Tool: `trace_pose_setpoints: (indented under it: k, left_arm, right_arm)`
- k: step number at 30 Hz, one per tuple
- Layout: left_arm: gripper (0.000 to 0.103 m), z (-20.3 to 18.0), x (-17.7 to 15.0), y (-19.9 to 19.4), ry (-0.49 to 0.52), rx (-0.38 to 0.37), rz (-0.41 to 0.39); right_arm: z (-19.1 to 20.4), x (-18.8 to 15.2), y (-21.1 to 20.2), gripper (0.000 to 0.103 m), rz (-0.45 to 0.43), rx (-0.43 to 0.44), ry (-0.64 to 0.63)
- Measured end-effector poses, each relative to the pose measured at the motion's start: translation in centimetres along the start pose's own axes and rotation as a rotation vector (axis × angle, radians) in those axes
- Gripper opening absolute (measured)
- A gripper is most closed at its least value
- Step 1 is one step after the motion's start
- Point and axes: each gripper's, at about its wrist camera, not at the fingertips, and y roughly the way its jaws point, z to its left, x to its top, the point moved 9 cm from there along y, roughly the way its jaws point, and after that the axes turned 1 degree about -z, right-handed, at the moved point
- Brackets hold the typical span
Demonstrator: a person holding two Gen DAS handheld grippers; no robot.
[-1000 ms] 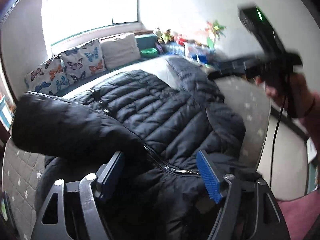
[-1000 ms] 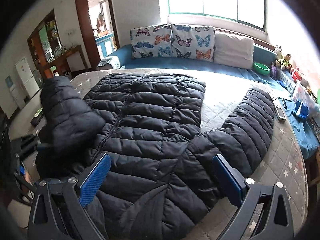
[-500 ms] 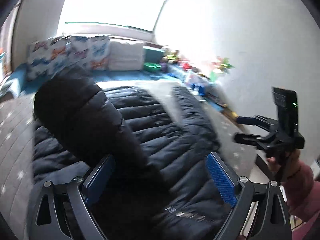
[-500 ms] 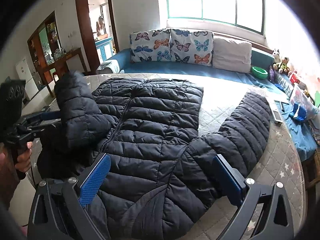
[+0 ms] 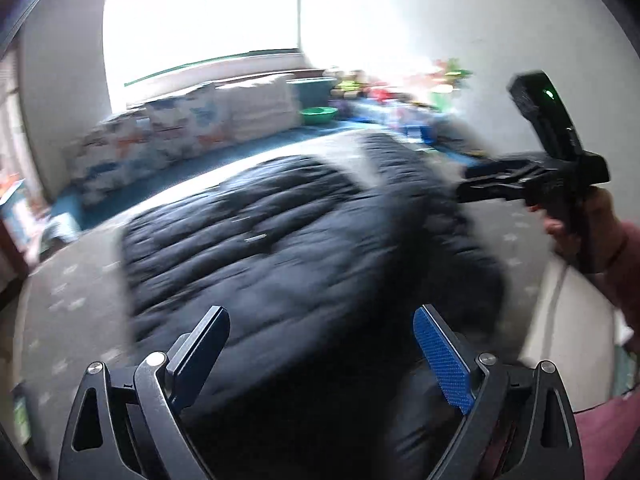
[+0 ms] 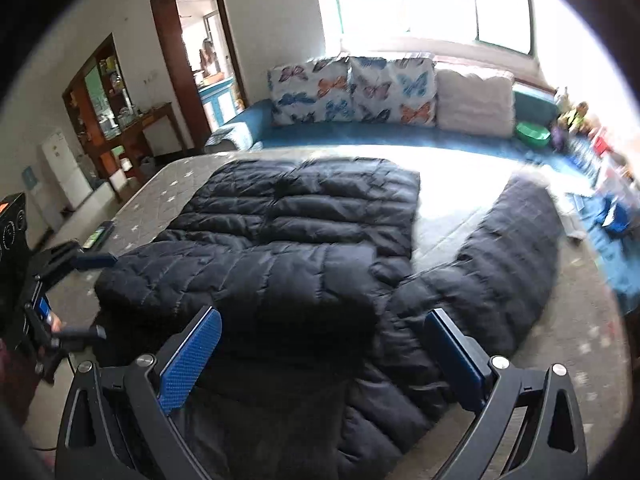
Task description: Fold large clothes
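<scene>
Black puffer jacket (image 6: 296,240) flat on bed (image 6: 580,340), under both grippers: left gripper (image 5: 320,344) & right gripper (image 6: 324,344) wide open, empty.

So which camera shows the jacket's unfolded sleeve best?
The right wrist view: the sleeve lies sharp and whole on the bed. The left wrist view is blurred and shows it only as a dark strip.

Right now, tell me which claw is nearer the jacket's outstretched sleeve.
Right. The right claw hovers open at the sleeve's shoulder end; the left claw sits open beyond the jacket's opposite edge.
</scene>
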Motion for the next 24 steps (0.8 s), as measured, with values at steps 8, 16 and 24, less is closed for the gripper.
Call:
trace_pose_setpoints:
  k: [8,16,24]
  left_arm:
    - [0.1,10.5,-7.2,-1.9,-0.252,0.113,0.055]
    - [0.089,12.1,-12.3,-0.2,-0.24,0.147,0.127]
    - [0.025,13.9,-13.2,-0.7,-0.274,0.24,0.112]
  right_arm:
    - [-0.7,-1.7,6.0,0.102,0.121,0.079,0.128]
    - [-0.6,-1.8,5.5,0.042,0.143,0.056,0.113]
    - [0.3,-0.4,2.3,0.016,0.074,0.038,0.061]
